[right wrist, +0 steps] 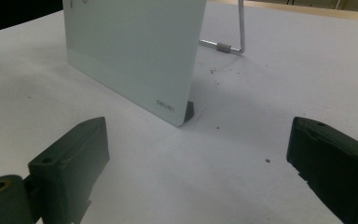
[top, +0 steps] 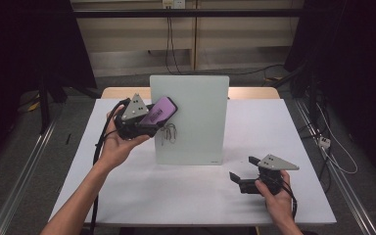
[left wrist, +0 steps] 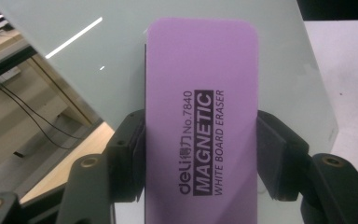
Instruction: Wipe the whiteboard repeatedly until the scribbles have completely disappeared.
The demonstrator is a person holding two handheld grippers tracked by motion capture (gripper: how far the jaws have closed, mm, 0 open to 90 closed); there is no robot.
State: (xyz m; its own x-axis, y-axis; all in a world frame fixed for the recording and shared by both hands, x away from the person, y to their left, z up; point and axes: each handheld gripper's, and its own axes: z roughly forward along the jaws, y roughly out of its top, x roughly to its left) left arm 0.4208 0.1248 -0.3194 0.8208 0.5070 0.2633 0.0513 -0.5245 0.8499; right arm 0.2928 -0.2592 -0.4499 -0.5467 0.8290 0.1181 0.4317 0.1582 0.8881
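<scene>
A pale glass whiteboard [top: 191,117] stands upright on the table [top: 254,127], propped on a wire stand [right wrist: 235,32]. Black scribbles [top: 169,133] mark its lower left part. My left gripper [top: 149,125] is shut on a purple magnetic whiteboard eraser [top: 159,111], held up at the board's left edge above the scribbles. In the left gripper view the eraser [left wrist: 200,126] sits between both pads [left wrist: 272,154] in front of the board [left wrist: 121,65]. My right gripper [top: 242,176] rests low on the table at the front right, open with nothing between its jaws, facing the board's lower corner [right wrist: 177,109].
The white table top ends in a wooden strip [top: 254,92] behind the board. Metal rails [top: 24,166] run along the floor on both sides, with cables [top: 333,152] on the right. Bare table lies between the board and the right gripper.
</scene>
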